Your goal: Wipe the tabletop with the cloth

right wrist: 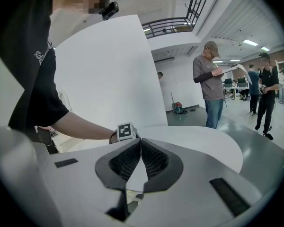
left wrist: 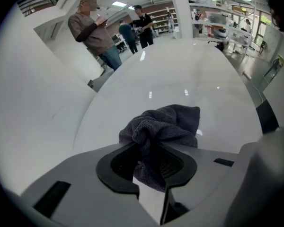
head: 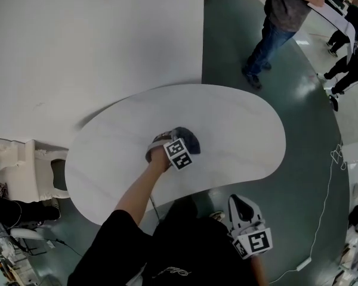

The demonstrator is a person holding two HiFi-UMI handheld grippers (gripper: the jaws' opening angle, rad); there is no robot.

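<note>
The left hand-held gripper (left wrist: 149,148) has its jaws partway closed on a fold of the dark grey cloth (left wrist: 165,122). The rest of the cloth bunches up just ahead of the jaw tips and rests on the white bench (head: 238,136). The gripper points steeply down at the surface, and the head view places it near the middle of the rounded top.

The right hand-held gripper (right wrist: 139,145) has its jaws pressed together with nothing between them. It is held off the near edge of the bench, over the floor and well apart from the cloth, so it seems to have no part in the work at this point.

I judge the step in hand to be the wiping itself: the cloth is gripped and down on the surface, not being fetched or put away. How much of the top has been covered cannot be read, as the bench looks evenly clean and glossy on every side of the left gripper.

The next move calls for a firm pinch, so the fold does not slip out. It also needs enough downward pressure for the bunched part to drag flat across the bench. The strokes should then reach the broad areas beyond the jaw tips and out to both sides. A person (left wrist: 95,32) stands on the floor past the far edge, clear of any stroke.
</note>
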